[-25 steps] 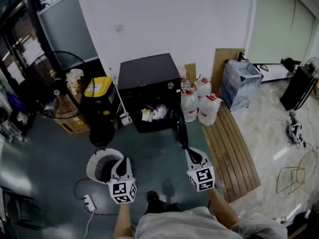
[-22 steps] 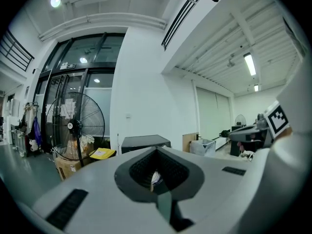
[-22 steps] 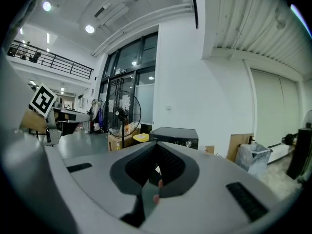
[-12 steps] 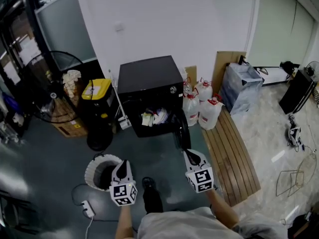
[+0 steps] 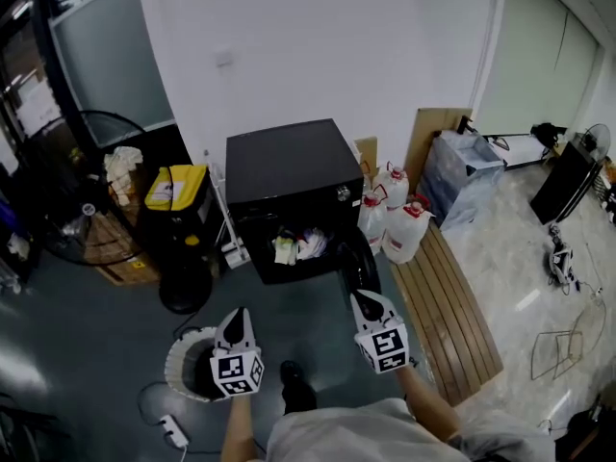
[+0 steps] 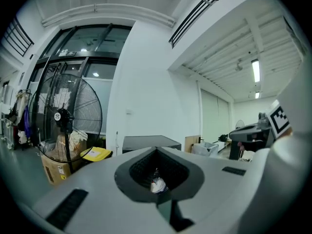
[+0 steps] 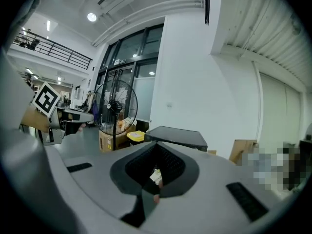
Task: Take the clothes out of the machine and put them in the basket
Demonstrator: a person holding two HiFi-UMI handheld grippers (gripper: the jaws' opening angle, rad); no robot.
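Left gripper and right gripper: jaws of each pressed together, nothing between them, touching nothing. Clothes lie inside the open machine, at its front opening. Basket stands on the floor under the left gripper.

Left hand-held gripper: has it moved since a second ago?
Yes. The left hand-held gripper has advanced toward the machine; the gap to its front is smaller.

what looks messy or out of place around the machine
Nothing spilled or broken that I can see. The machine stands with its door hanging open and clothes bunched in a heap at the opening. The basket sits upright on the floor, apart from it.
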